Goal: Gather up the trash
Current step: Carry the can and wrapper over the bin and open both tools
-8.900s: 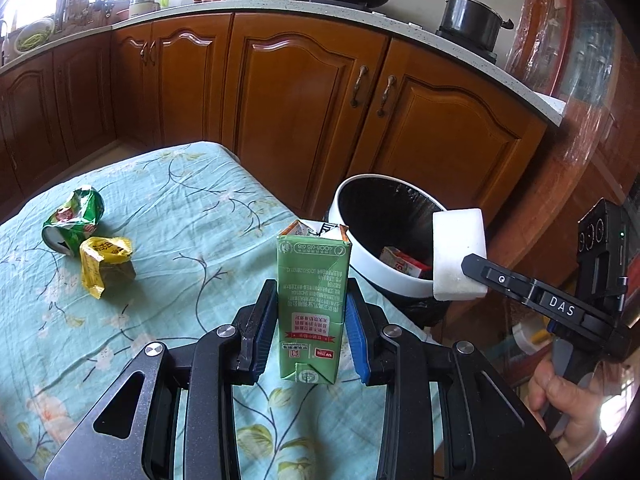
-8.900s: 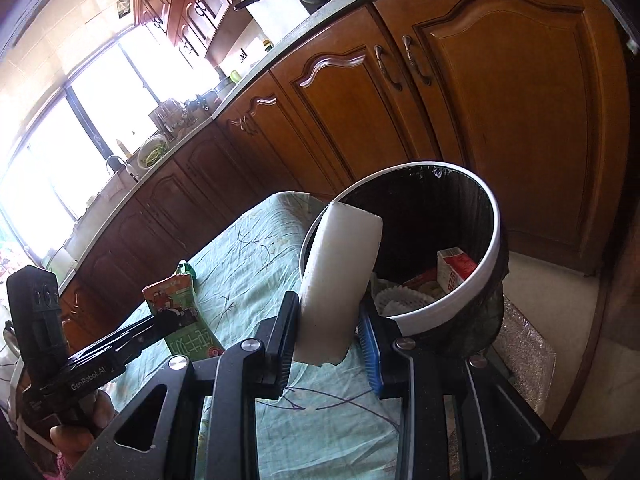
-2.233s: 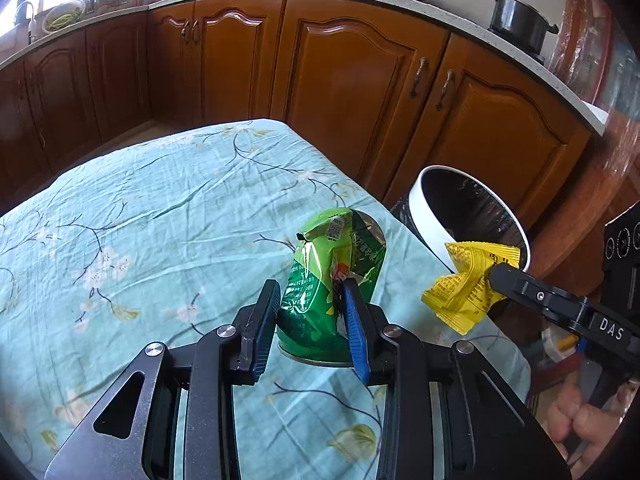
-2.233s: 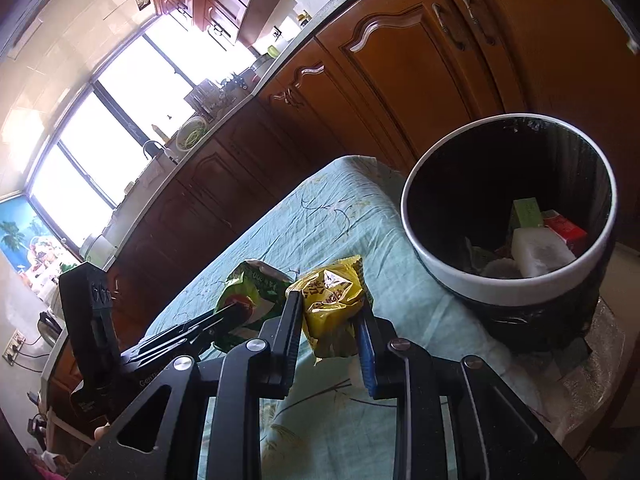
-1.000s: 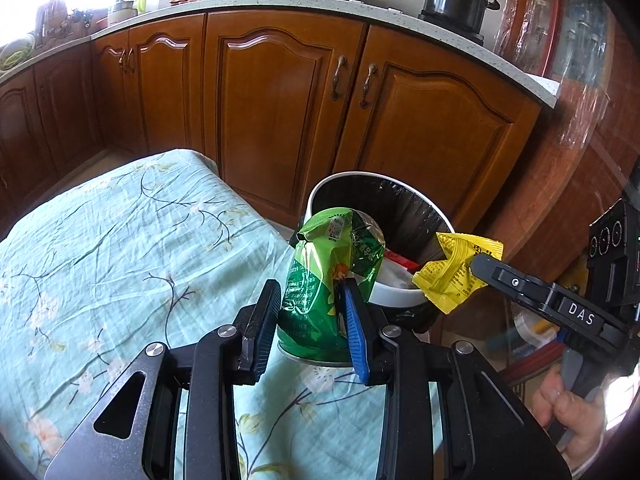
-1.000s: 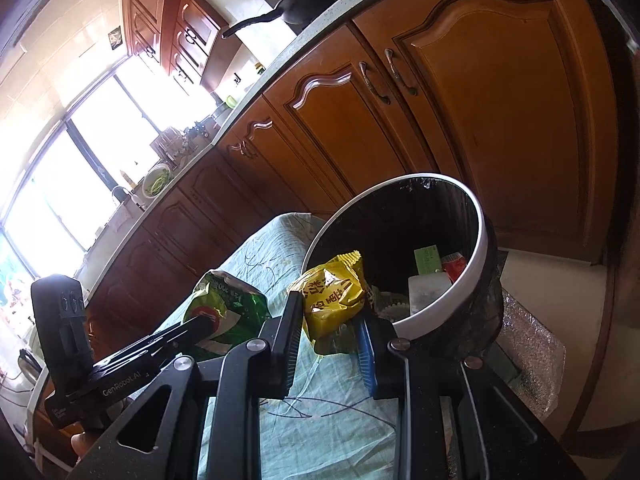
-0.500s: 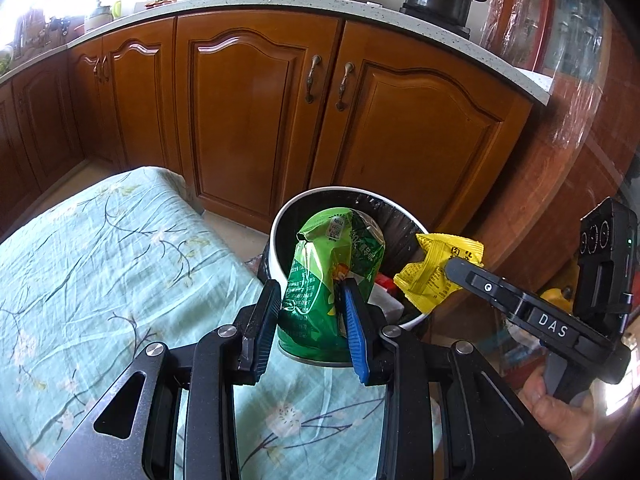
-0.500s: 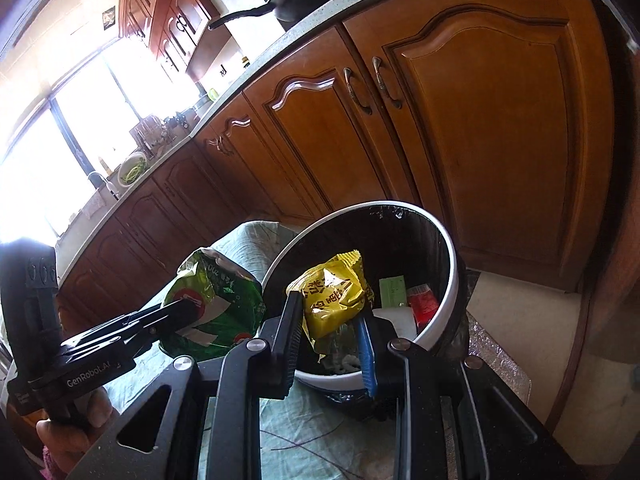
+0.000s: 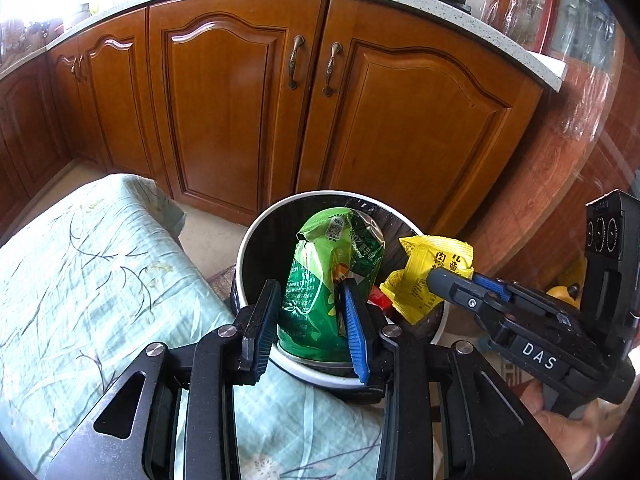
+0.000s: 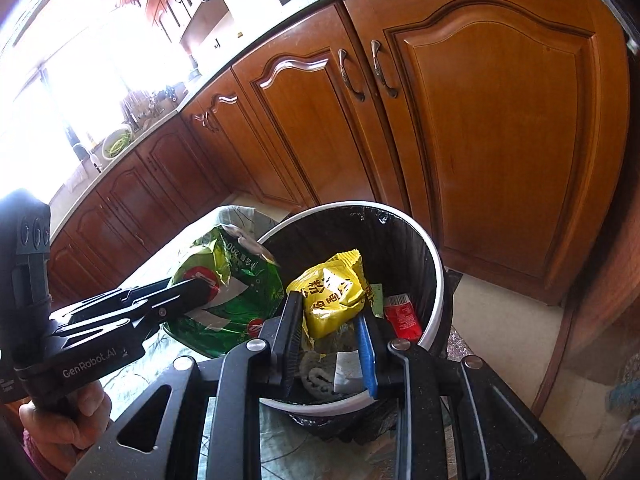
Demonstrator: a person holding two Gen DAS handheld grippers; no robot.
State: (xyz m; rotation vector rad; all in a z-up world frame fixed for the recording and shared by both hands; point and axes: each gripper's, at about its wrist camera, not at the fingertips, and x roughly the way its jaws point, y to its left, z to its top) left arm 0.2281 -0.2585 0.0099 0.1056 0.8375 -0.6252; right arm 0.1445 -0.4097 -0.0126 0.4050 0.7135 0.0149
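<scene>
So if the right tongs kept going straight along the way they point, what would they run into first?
Probably the trash already inside the bin: the right tongs, shut on the yellow snack packet, point down into its mouth. Depth is unclear.

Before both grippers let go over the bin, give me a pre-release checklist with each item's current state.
1. Left gripper clamps the crushed green can: ok.
2. Right gripper clamps the yellow snack wrapper: ok.
3. Wrapper over the trash bin opening: ok.
4. Can fully inside the rim line: cannot tell; in the right wrist view it hangs partly over the near rim.
5. Room left in the bin: ok, the trash lies low.
6. The two grippers apart: ok.
</scene>
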